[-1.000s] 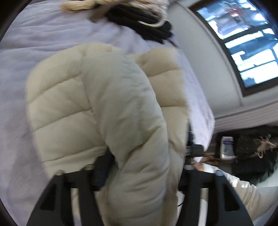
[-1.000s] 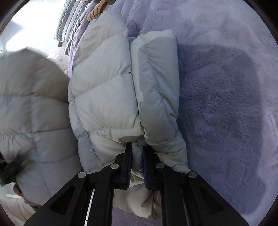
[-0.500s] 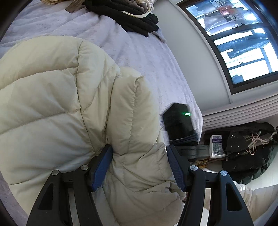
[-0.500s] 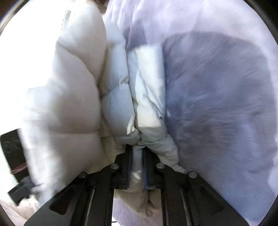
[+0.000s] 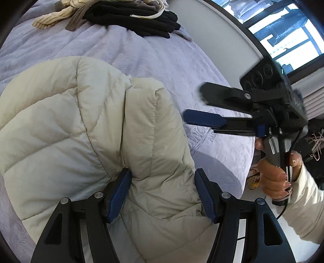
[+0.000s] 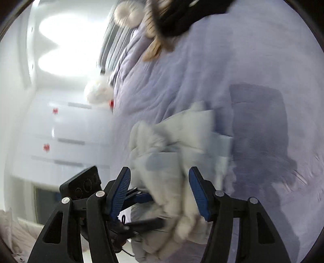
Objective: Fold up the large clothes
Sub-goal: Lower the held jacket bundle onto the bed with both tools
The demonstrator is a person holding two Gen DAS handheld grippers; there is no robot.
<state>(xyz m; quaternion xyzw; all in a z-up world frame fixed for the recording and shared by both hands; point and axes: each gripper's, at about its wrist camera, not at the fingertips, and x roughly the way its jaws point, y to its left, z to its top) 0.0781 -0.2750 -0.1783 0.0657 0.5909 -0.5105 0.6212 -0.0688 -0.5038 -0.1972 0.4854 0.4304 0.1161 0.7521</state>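
Left tool (image 5: 162, 194) spread around the cream puffer jacket (image 5: 85, 131); right tool (image 6: 160, 194) spread, level above the bedspread (image 5: 141, 54).

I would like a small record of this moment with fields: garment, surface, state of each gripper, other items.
garment: cream puffer jacket, bunched on the bed
surface: lavender bedspread
left gripper: jaws open, standing on both sides of a jacket fold
right gripper: jaws open, jacket between them, view blurred
other items: pile of black and striped clothes at the far end of the bed; window
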